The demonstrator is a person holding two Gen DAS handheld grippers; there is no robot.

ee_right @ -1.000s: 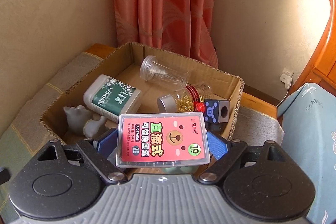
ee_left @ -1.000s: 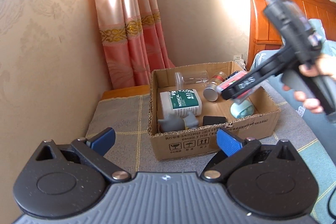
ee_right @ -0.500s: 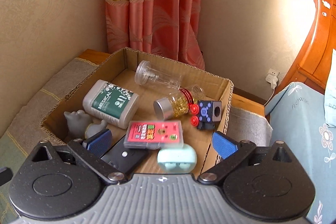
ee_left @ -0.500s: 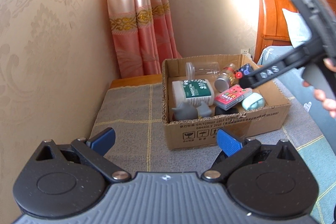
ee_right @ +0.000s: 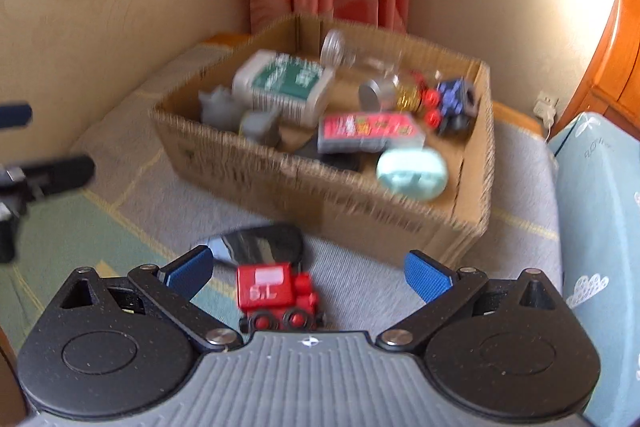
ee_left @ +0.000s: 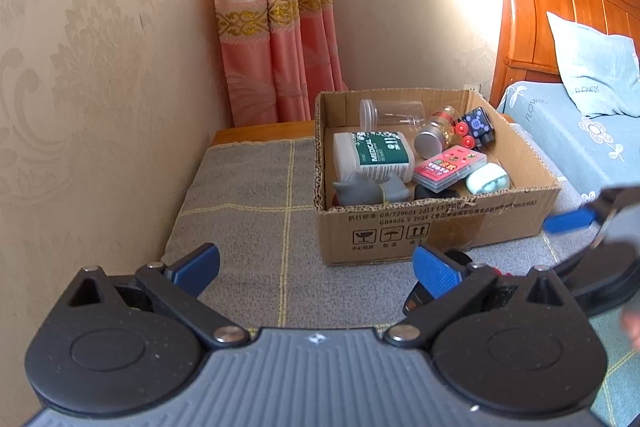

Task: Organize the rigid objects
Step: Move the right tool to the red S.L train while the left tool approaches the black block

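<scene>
Lying between spread, empty right gripper [ee_right: 308,273] fingers: red toy train [ee_right: 276,295], untouched; left gripper [ee_left: 316,267] fingers released.

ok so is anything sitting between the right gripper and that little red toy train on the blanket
Nothing visible does. The right gripper is open, with the red toy train on the blanket between its fingers and nothing over it. A dark glossy object lies just beyond the train, toward the cardboard box.

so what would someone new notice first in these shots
Probably the cardboard box against the curtain, crammed with small things: a green-labelled white bottle, a pink case, a mint case. Next, the red toy train on the grey mat in front of it, between the open right claw's fingers.
</scene>
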